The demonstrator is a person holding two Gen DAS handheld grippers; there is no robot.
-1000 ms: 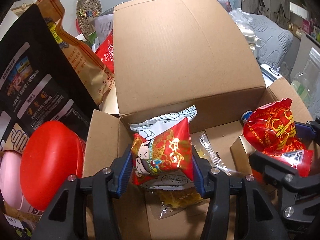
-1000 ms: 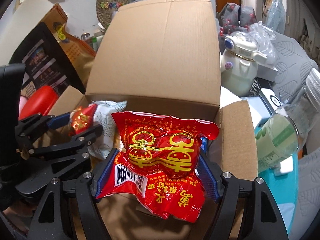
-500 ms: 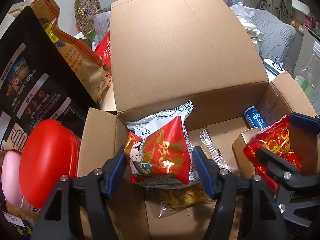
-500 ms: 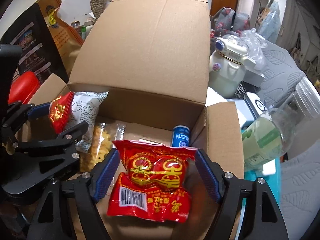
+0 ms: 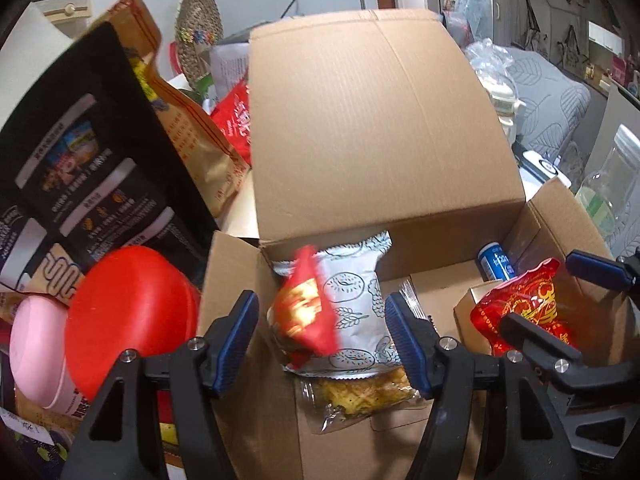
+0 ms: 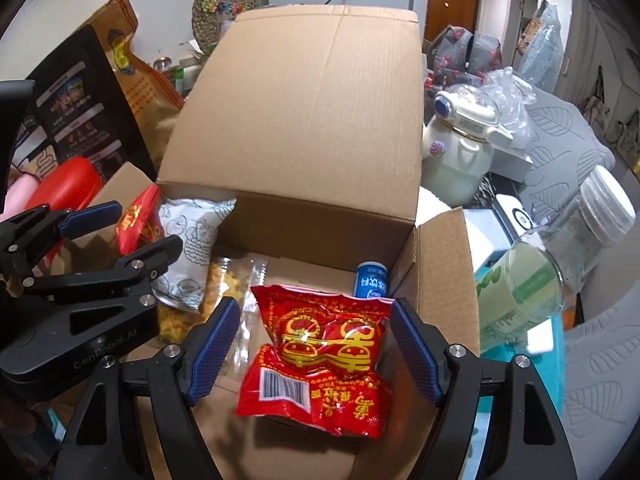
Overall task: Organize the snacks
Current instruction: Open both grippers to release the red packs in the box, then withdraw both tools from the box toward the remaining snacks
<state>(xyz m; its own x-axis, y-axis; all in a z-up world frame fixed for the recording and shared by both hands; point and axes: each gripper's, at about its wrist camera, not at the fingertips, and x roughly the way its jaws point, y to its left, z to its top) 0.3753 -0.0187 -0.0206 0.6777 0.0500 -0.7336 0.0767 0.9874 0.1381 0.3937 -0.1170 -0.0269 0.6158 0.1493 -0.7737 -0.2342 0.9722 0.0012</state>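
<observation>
An open cardboard box (image 5: 360, 128) (image 6: 304, 104) holds snacks. My left gripper (image 5: 322, 332) is open over its left side; a small red-and-gold packet (image 5: 306, 312) and a white patterned packet (image 5: 356, 312) sit between the jaws, untouched, on a clear bag of yellow snacks (image 5: 360, 394). My right gripper (image 6: 314, 348) is open over the box's right side; a red packet with gold print (image 6: 324, 360) lies loose between its jaws. A blue can (image 6: 371, 279) stands in the back right corner.
Left of the box stand a black snack bag (image 5: 80, 176), a brown paper bag (image 5: 188, 128), a red lidded tub (image 5: 128, 312) and a pink container (image 5: 36, 356). To the right are a cream kettle (image 6: 460, 152) and a clear plastic jar (image 6: 552, 276).
Both grippers opened and let go of their packets, which dropped into the box. The small red packet tipped sideways against the white one.
</observation>
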